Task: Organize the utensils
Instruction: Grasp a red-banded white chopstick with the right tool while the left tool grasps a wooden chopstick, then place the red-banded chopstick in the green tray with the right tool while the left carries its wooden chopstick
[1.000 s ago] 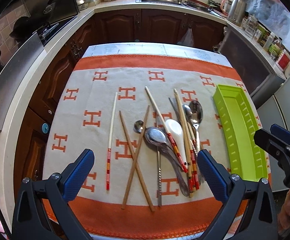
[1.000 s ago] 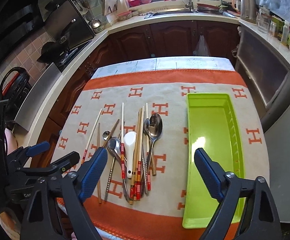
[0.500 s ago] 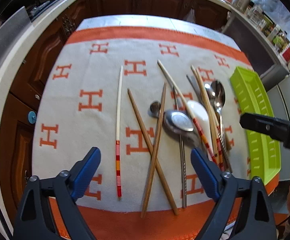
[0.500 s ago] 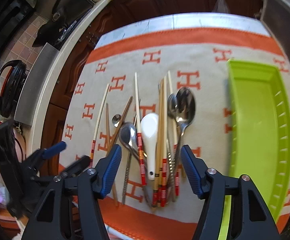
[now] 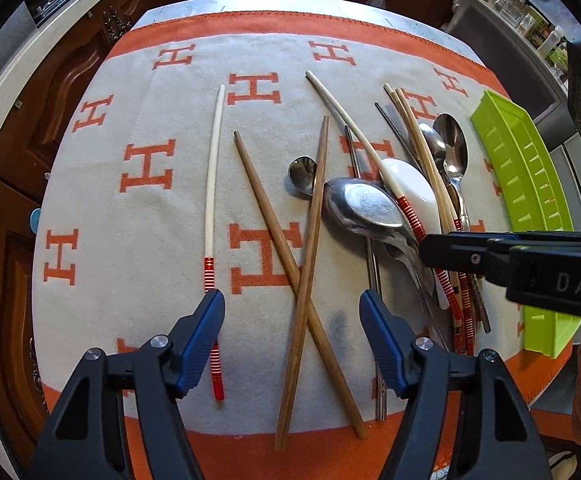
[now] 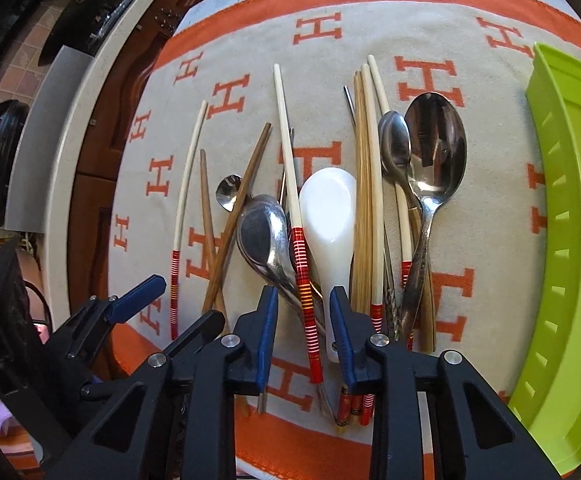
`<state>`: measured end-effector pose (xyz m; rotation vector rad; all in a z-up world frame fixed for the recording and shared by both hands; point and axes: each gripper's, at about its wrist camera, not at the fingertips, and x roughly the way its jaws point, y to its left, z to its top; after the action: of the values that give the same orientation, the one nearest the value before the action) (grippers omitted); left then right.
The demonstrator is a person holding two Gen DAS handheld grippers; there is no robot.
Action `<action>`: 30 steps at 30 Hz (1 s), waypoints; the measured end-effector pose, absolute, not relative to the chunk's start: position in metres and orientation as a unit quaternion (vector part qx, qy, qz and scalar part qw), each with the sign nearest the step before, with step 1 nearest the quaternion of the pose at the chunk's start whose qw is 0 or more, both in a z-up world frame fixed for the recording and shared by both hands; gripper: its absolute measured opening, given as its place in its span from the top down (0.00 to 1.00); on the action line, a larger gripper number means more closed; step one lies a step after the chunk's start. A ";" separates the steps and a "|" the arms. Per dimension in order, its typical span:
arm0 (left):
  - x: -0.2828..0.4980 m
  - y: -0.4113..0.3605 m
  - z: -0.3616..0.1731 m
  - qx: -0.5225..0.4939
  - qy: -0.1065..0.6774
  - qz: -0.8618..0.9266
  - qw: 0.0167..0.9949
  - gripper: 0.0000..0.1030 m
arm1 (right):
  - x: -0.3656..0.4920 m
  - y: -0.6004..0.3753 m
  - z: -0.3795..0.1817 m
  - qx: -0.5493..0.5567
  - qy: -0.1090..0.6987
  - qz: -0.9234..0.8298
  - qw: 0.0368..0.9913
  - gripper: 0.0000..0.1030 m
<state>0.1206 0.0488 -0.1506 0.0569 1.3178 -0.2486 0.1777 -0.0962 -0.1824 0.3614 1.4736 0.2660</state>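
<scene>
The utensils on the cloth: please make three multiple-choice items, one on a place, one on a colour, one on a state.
1. Where is the green tray?
A. right of the utensil pile
B. left of it
C. under it

2. What colour are the bands on the pale chopstick that lies alone?
A. blue
B. red
C. black

3. How do the two brown chopsticks lie?
A. parallel, apart
B. inside the tray
C. crossed

Answers:
1 A: the right wrist view shows the tray at the cloth's right edge, beside the spoons.
2 B: its near end carries red bands.
3 C: they cross in front of the left gripper.
</scene>
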 end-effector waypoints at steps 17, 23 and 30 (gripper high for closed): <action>0.117 0.054 -0.169 0.013 0.628 -0.105 0.771 0.51 | 0.166 -0.070 -0.187 0.079 0.679 0.105 0.723 0.90; 0.121 0.060 -0.169 -0.013 0.633 -0.114 0.766 0.89 | 0.162 -0.079 -0.182 0.098 0.665 0.109 0.733 0.94; 0.118 0.059 -0.164 -0.021 0.632 -0.110 0.767 0.95 | 0.144 -0.116 -0.154 0.160 0.629 0.121 0.751 0.94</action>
<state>0.1182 0.0595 -0.1639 -0.0466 1.3716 -0.2398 0.1440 -0.1164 -0.1537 0.3496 1.3743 0.2639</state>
